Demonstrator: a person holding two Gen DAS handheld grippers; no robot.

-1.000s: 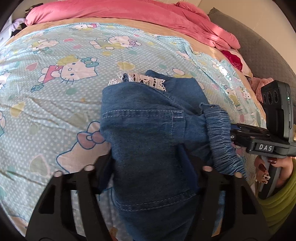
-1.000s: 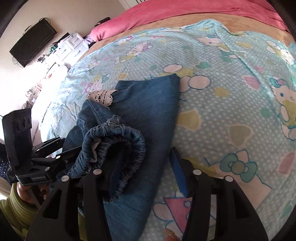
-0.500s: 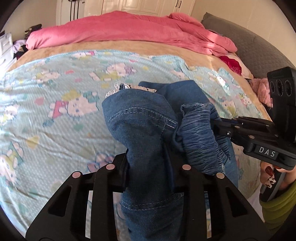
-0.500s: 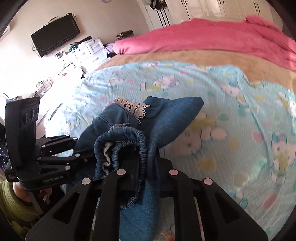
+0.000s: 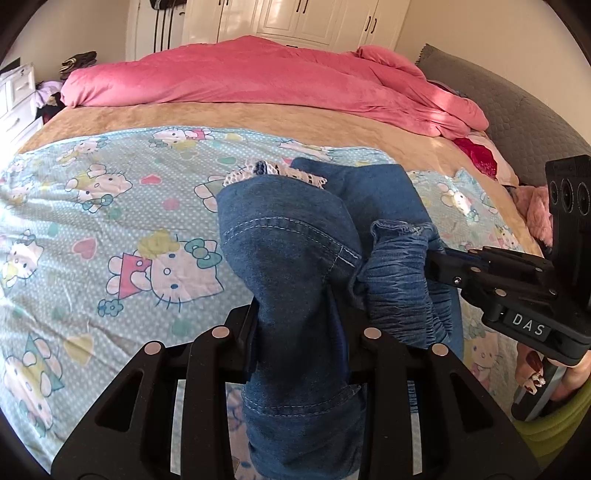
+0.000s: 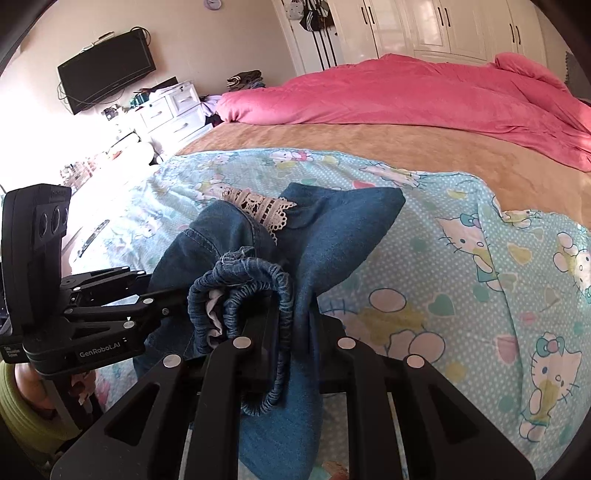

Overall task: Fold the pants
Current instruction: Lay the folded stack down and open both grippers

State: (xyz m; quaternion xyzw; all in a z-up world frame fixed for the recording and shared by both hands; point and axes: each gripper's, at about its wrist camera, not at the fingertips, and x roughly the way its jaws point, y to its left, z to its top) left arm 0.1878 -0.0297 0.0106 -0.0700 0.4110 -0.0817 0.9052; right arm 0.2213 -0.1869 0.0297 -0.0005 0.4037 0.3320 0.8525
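Lifted since a second ago, the denim pants [image 5: 295,266] hang clamped by both grippers, left gripper [image 5: 297,325] at 9 o'clock of right gripper [image 6: 291,332], fingers freshly clenched on fabric.

The pants [image 5: 295,266] sit dead center on the sheet [image 5: 110,229], bunched between the left gripper [image 5: 299,332] at 6 o'clock and the right gripper [image 5: 436,264] at 3. The lace hem [image 5: 273,171] pokes out at 12, the duvet [image 5: 258,81] lies behind it (wardrobe [image 5: 295,18] further back).
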